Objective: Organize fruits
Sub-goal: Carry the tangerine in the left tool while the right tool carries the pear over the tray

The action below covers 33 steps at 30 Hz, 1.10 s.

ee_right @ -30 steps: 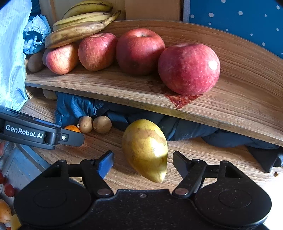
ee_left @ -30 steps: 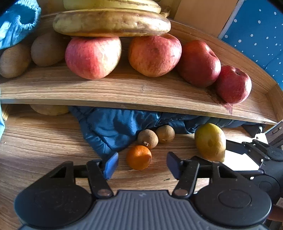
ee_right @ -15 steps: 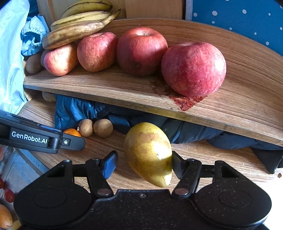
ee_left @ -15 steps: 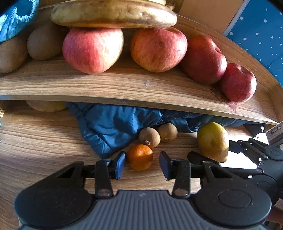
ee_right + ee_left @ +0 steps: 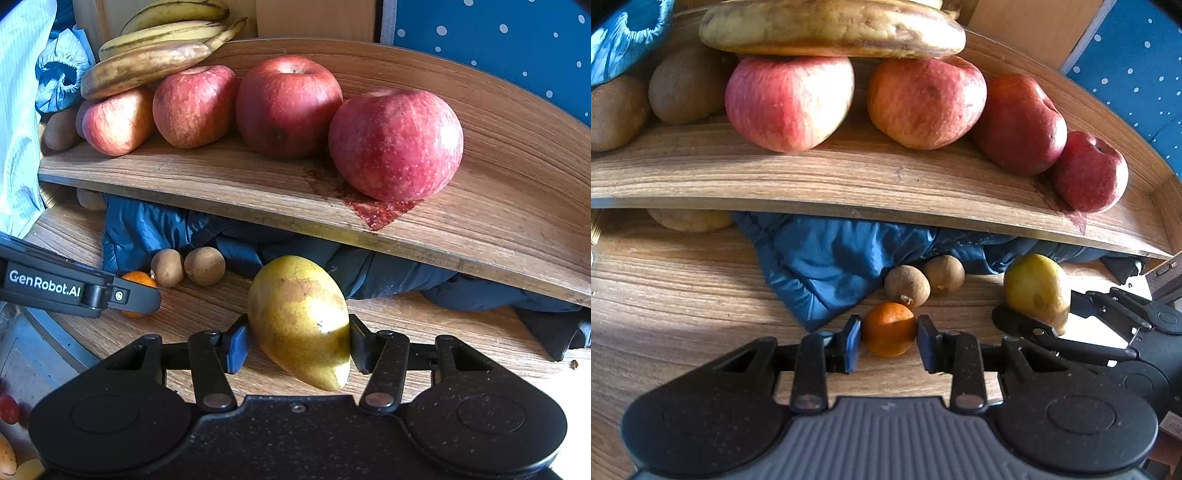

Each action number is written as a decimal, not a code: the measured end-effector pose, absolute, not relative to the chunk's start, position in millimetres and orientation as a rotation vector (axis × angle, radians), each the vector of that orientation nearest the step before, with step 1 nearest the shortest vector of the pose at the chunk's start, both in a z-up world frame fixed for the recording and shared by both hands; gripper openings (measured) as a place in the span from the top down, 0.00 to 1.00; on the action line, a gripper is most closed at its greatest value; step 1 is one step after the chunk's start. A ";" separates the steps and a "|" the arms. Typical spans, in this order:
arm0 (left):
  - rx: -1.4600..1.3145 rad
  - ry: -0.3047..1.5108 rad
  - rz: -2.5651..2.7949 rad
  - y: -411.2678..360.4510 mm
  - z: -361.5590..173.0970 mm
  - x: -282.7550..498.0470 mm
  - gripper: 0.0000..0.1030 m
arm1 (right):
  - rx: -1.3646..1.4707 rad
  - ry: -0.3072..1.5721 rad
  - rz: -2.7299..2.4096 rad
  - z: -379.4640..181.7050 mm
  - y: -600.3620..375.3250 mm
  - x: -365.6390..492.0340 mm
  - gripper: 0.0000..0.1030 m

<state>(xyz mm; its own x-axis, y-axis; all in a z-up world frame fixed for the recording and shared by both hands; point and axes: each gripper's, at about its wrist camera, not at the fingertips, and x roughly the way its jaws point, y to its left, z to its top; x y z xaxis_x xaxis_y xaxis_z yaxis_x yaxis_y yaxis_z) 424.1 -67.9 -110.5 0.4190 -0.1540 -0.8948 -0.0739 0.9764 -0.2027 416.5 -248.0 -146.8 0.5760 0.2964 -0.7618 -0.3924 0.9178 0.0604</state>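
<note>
Both tongs have closed in over the last sec. Right gripper (image 5: 299, 345) now pinches the pear (image 5: 301, 317) on the table (image 5: 683, 295), below the shelf (image 5: 258, 192) of apples (image 5: 395, 144). Left gripper (image 5: 889, 343) has its pads on the orange (image 5: 889, 328), by two small brown fruits (image 5: 907, 286). Looks like both picks are made; lift next. Right view alone shows the stain under the end apple & bananas (image 5: 147, 64) in full; left view alone shows the orange grip; right view has it half hidden.
</note>
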 end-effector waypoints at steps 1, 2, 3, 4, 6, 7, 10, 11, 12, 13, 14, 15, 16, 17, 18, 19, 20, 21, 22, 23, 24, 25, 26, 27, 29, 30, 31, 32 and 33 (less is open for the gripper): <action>-0.228 1.141 -0.053 -68.5 -110.2 422.2 0.66 | -0.113 0.868 0.405 -146.9 -248.3 416.1 0.46; -0.232 1.142 -0.058 -68.7 -110.7 420.8 0.66 | -0.111 0.867 0.406 -146.0 -248.3 415.0 0.46; -0.236 1.144 -0.062 -68.3 -111.0 419.4 0.66 | -0.110 0.865 0.406 -145.9 -248.4 414.5 0.46; -0.236 1.147 -0.065 -68.6 -112.4 420.9 0.66 | -0.110 0.863 0.408 -145.5 -248.3 413.5 0.46; -0.233 1.150 -0.069 -68.3 -113.0 418.8 0.67 | -0.106 0.862 0.410 -146.1 -248.3 412.2 0.46; -0.233 1.151 -0.070 -68.2 -113.2 417.6 0.67 | -0.103 0.861 0.413 -146.3 -247.9 410.8 0.47; -0.234 1.155 -0.072 -66.6 -113.7 416.5 0.67 | -0.093 0.856 0.427 -146.0 -248.3 405.7 0.47; -0.235 1.154 -0.074 -66.4 -113.5 415.8 0.67 | -0.090 0.856 0.431 -145.9 -248.5 404.4 0.47; -0.236 1.153 -0.076 -66.2 -113.2 414.7 0.67 | -0.088 0.857 0.436 -145.9 -247.9 402.9 0.47; -0.237 1.153 -0.077 -66.6 -112.8 414.2 0.67 | -0.083 0.857 0.442 -145.7 -247.4 401.6 0.47; -0.236 1.152 -0.079 -66.5 -112.7 413.6 0.67 | -0.078 0.856 0.446 -146.2 -247.4 399.9 0.47; -0.235 1.151 -0.080 -66.1 -112.7 412.6 0.67 | -0.071 0.856 0.450 -145.8 -248.2 399.2 0.47; -0.234 1.150 -0.082 -65.8 -112.5 411.4 0.67 | -0.066 0.856 0.452 -145.6 -248.4 398.5 0.47; -0.233 1.149 -0.082 -67.0 -113.5 408.5 0.67 | -0.061 0.854 0.454 -145.1 -248.0 398.3 0.47; -0.232 1.147 -0.083 -67.5 -112.7 408.1 0.67 | -0.056 0.852 0.457 -145.0 -247.6 396.9 0.47; -0.231 1.145 -0.084 -69.9 -111.5 406.3 0.67 | -0.053 0.851 0.460 -145.2 -247.4 395.6 0.47; -0.230 1.144 -0.086 -71.4 -110.4 405.7 0.67 | -0.049 0.850 0.462 -144.6 -248.1 394.4 0.47; -0.230 1.143 -0.087 -70.9 -109.4 404.0 0.67 | -0.044 0.848 0.465 -144.1 -247.5 393.0 0.47; -0.229 1.142 -0.088 -69.0 -107.7 402.9 0.67 | -0.041 0.848 0.467 -142.5 -246.1 391.2 0.47; -0.228 1.141 -0.089 -68.1 -106.1 401.2 0.67 | -0.038 0.847 0.470 -142.0 -245.6 389.9 0.47; -0.228 1.139 -0.090 -65.2 -102.8 398.4 0.67 | -0.034 0.847 0.472 -141.9 -245.3 388.6 0.47; -0.229 1.138 -0.090 -62.4 -99.7 395.7 0.67 | -0.032 0.848 0.472 -142.2 -244.6 387.7 0.47; -0.229 1.137 -0.090 -61.9 -99.0 394.5 0.67 | -0.028 0.848 0.473 -142.2 -244.6 386.5 0.47; -0.228 1.137 -0.090 -60.9 -98.1 392.8 0.67 | -0.024 0.849 0.474 -142.3 -244.3 385.2 0.47; -0.228 1.136 -0.089 -58.8 -96.0 389.9 0.67 | -0.019 0.849 0.474 -142.3 -243.0 383.7 0.47; -0.228 1.135 -0.088 -57.5 -95.0 388.3 0.67 | -0.017 0.848 0.475 -142.0 -242.6 382.4 0.47; -0.229 1.134 -0.087 -56.2 -94.0 386.7 0.67 | -0.016 0.847 0.475 -141.8 -242.0 381.2 0.47; -0.229 1.133 -0.087 -55.2 -92.9 385.9 0.67 | -0.015 0.846 0.475 -141.3 -241.1 380.1 0.47; -0.230 1.132 -0.087 -54.0 -92.0 384.6 0.67 | -0.012 0.844 0.477 -140.6 -240.3 379.0 0.47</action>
<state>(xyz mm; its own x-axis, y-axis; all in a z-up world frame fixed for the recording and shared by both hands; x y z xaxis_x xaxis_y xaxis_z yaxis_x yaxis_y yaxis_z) 384.6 -54.0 -92.0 0.4249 -0.1847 -0.8862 -0.0476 0.9730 -0.2257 379.0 -240.3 -140.6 0.5662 0.4007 -0.7204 -0.4104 0.8949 0.1752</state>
